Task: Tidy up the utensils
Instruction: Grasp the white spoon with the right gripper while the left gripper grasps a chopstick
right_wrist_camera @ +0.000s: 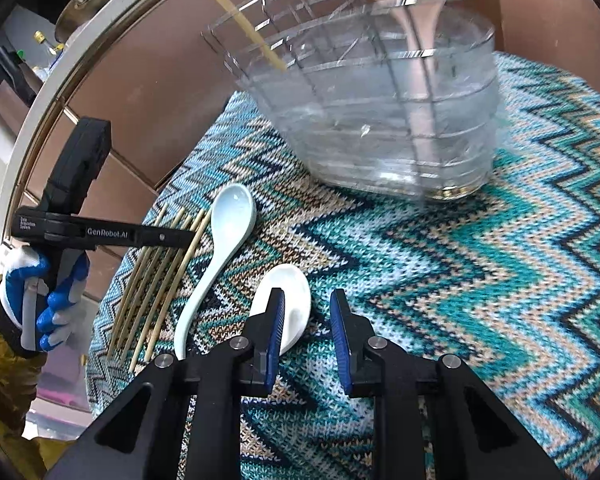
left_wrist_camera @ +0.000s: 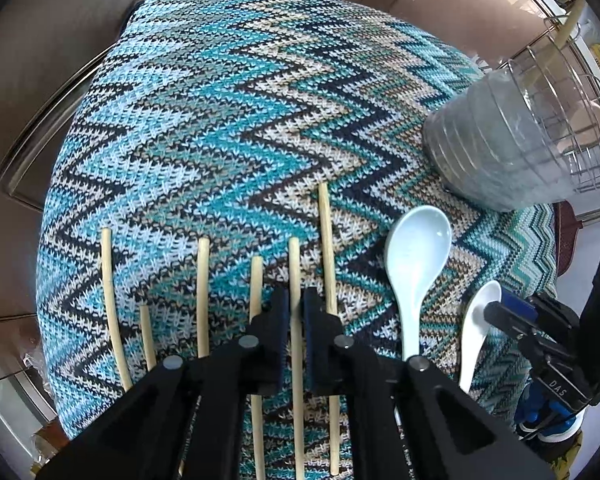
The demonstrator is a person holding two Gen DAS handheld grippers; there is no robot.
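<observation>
A: Left gripper [left_wrist_camera: 296, 304]?
B: Jaws pinched narrow on 1 chopstick [left_wrist_camera: 296, 280], pads pressing both sides. It points steeply down at the cloth [left_wrist_camera: 228, 112].
A: Other sticks?
B: 5 more lie flat beside it, roughly parallel, 6 in the row in all. 1 sits just right of the held one, almost touching the right pad.
A: Right gripper [right_wrist_camera: 307, 312]?
B: Partly open, nothing clamped. The white spoon [right_wrist_camera: 290, 304] bowl lies under and beside its left finger [right_wrist_camera: 274, 320]; right finger is over bare cloth. Can't tell if the pad touches the spoon.
A: Second spoon?
B: Pale blue spoon [right_wrist_camera: 224, 240] lies between the white one and the sticks, apart from both, bowl toward the holder [right_wrist_camera: 380, 120].
A: Holder?
B: Clear, gridded top, standing on the cloth near its far edge. 1 chopstick [right_wrist_camera: 236, 20] leans out of it and a pinkish spoon [right_wrist_camera: 416, 12] stands inside.
A: Room to move?
B: Wide bare cloth in front of the left gripper and to the right of the right one. Cloth edge drops away close beside the stick row. Holder is well apart from the spoons.
A: Writing?
B: "GenRobot.AI" on the left gripper's side, seen from the right wrist. "DAS" on the right gripper, seen from the left wrist. Small print next to it, unreadable.
A: Hand?
B: Blue and white glove [right_wrist_camera: 40, 292] gripping the left handle.
</observation>
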